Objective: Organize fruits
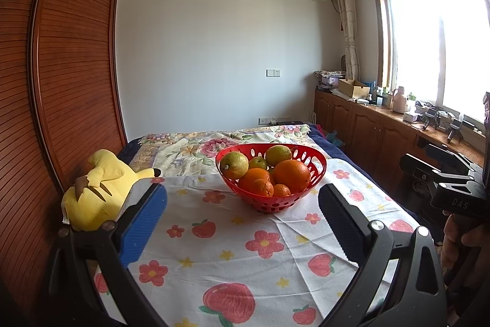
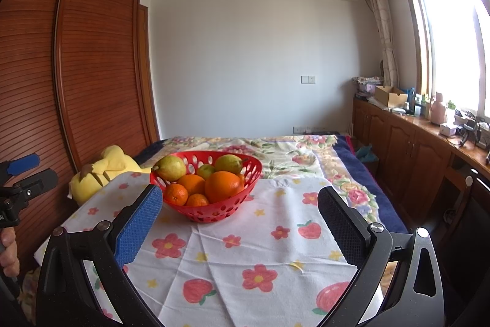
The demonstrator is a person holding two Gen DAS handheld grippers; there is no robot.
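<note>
Fingers on both the left gripper (image 1: 242, 198) and right gripper (image 2: 240, 201) spread wide and empty, ready to reach; pears and oranges fill the red basket (image 1: 318, 170) on the bed's floral cloth (image 1: 232, 259).

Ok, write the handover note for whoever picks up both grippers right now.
Left gripper: jaws open, holding nothing, hanging above the cloth short of the bowl.
Right gripper: jaws open, holding nothing, also short of the bowl.
Red basket bowl sits on the strawberry-print cloth; all the fruit in view lies inside it: big orange in front, smaller oranges beside it, two pears behind, a small green fruit between them.
Yellow plush toy lies beside the cloth, on the left.
Done: nothing visibly sorted yet.
Left: take out the fruit and group it.
</note>
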